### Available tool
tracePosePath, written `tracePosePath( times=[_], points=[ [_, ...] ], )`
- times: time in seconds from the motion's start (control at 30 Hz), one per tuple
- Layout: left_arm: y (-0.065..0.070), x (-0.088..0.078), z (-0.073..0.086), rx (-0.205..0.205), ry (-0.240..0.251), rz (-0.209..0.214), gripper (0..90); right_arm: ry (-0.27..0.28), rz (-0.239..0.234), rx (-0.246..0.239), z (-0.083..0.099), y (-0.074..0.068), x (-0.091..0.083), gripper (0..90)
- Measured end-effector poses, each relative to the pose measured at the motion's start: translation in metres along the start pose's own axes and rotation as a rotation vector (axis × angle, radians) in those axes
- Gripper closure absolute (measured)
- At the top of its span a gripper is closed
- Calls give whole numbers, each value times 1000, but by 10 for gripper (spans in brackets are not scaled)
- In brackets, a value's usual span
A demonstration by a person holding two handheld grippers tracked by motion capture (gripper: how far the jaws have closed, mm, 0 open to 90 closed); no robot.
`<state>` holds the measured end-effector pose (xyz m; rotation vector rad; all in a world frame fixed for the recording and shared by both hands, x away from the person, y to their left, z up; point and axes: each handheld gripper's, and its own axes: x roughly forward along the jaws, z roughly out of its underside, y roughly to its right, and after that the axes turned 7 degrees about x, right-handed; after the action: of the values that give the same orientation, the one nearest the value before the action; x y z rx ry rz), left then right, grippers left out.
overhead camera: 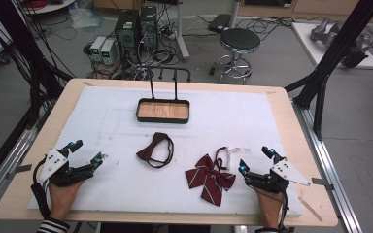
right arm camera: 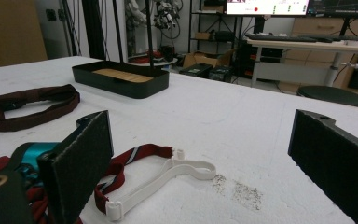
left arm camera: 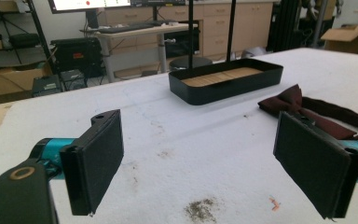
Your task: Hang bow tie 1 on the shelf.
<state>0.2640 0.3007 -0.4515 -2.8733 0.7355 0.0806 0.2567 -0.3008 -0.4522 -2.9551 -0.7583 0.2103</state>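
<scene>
Both grippers, left gripper [overhead camera: 84, 152] and right gripper [overhead camera: 256, 159], are resting with jaws apart; the striped bow tie [overhead camera: 210, 178] is looking soft and light, best pinched at its knot.

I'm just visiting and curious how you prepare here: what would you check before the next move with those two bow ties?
1. Left gripper fingers open, nothing between them: ok.
2. Right gripper fingers open, nothing between them: ok.
3. Striped bow tie lies flat beside the right gripper, unheld: ok.
4. Dark bow tie lies free mid-table, strap looped beside it: ok.
5. Black tray upright with nothing in it: ok.
6. Which tie goes first: cannot tell.
</scene>
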Motion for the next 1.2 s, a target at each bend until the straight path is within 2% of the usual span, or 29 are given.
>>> tracePosePath(
  times=[0.07,0.2,0.9,1.13,1.2],
  points=[
    [0,0,0,3,1,2,164,4,0,14,0,1,0,56],
    [1,0,0,12,-2,4,165,13,2,12,0,2,-1,56],
    [0,0,0,5,4,3,165,30,7,13,1,2,-2,56],
    [1,0,0,5,7,1,166,-35,-30,28,-4,1,0,56],
    [0,0,0,6,5,1,166,-66,-51,9,-10,-3,1,56]
  ],
)
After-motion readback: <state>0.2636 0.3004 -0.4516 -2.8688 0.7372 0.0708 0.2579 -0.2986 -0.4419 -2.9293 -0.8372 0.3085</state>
